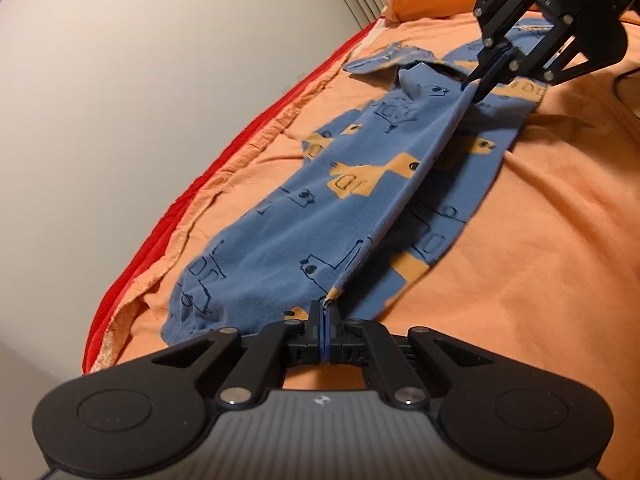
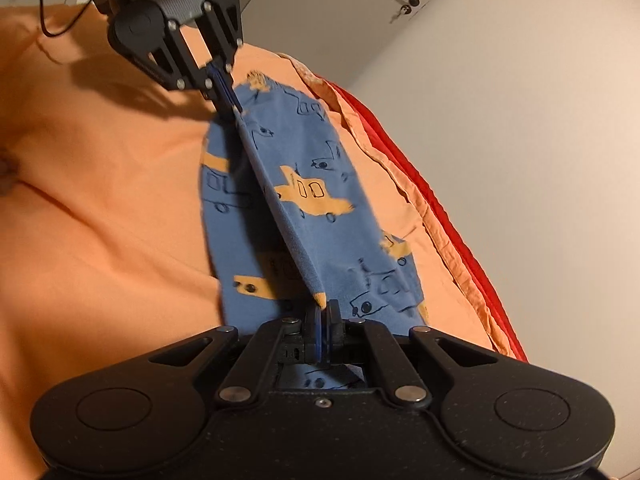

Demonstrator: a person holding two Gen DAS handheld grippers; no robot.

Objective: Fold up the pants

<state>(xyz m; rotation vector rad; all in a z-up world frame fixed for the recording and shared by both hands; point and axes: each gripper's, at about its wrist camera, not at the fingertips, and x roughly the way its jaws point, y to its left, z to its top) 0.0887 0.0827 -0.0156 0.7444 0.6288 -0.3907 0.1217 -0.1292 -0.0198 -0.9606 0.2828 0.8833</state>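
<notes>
Black, matte and hinged, the left gripper is clenched on one end of a raised edge of the pants, its flat pads pressed together over the cloth. At the far end of that edge the right gripper pinches the same fabric, so a taut ridge runs straight between them. These pants are soft blue fleece printed with orange and outlined cars, and they lie lengthwise on the bed. An orange sheet, lightly wrinkled, covers it, with a red layer along its side.
</notes>
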